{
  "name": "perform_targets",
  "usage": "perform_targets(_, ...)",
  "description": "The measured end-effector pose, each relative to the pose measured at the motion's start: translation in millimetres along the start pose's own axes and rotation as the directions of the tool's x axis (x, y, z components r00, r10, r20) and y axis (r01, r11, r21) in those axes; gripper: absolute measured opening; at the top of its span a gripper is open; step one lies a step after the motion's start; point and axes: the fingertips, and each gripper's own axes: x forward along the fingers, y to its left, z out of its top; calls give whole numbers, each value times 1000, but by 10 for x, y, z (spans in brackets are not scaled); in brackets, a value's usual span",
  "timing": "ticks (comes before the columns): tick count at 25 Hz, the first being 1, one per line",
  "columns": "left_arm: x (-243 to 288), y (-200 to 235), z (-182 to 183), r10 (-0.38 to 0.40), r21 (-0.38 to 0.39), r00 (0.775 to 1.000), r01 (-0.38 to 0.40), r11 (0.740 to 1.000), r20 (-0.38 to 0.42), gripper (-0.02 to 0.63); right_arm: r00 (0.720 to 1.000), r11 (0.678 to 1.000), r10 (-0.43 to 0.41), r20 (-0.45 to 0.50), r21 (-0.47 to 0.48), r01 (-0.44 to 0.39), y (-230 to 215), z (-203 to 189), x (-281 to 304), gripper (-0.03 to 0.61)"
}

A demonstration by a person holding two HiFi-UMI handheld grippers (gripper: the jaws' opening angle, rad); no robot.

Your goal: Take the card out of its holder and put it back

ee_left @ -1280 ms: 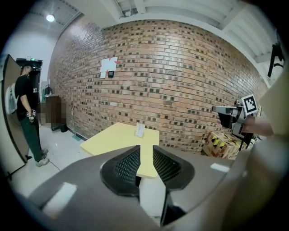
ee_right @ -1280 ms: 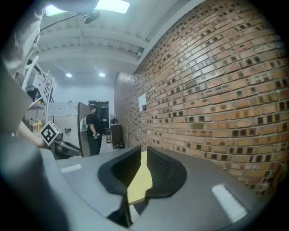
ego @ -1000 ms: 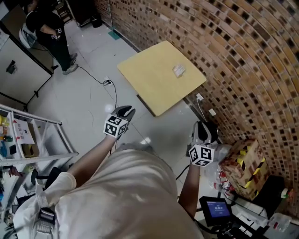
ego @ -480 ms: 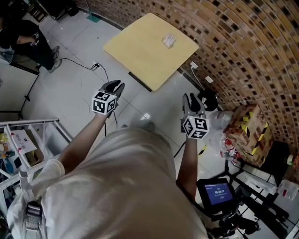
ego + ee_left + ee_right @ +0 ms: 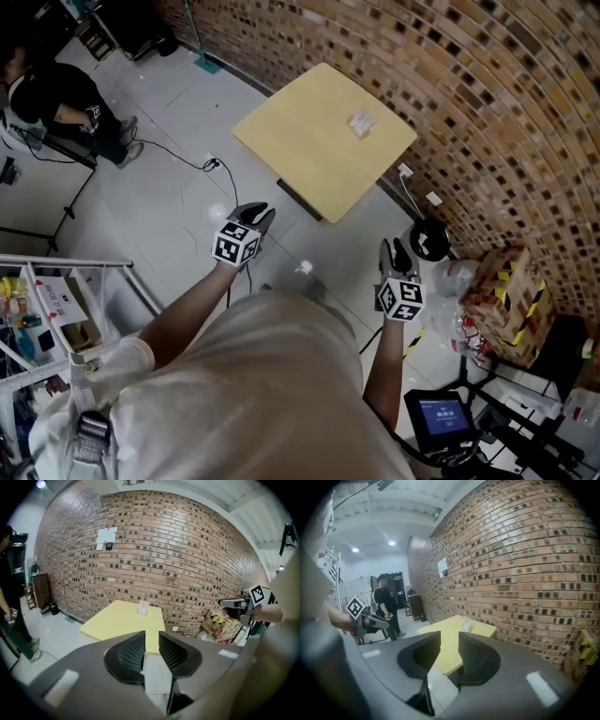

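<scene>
A small clear card holder (image 5: 360, 121) with a pale card in it stands near the far edge of a yellow table (image 5: 309, 150), close to the brick wall. Both grippers hang in the air over the floor, well short of the table. My left gripper (image 5: 253, 217) is open, a narrow empty gap between its jaws (image 5: 151, 644). My right gripper (image 5: 396, 255) is also open with nothing between its jaws (image 5: 449, 648). The card holder (image 5: 143, 607) shows small and far off in the left gripper view, and the holder (image 5: 467, 624) is just as distant in the right gripper view.
A brick wall (image 5: 487, 112) runs behind the table. A cardboard box with yellow-black tape (image 5: 502, 305), a plastic bag and a device with a blue screen (image 5: 439, 412) stand at the right. A metal shelf rack (image 5: 56, 309) is at the left. A person in black (image 5: 56, 98) stands far left.
The head view has swung about while both grippers stay in the air short of the table. The right gripper's jaws have parted since the earliest frame.
</scene>
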Motion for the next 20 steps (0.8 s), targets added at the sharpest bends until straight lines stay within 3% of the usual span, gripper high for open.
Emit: perform_targets(20, -298, 277, -300, 39, -70, 999, -39, 997, 4, 107, 999, 1000, 26, -26, 11, -25, 238, -131, 91, 121)
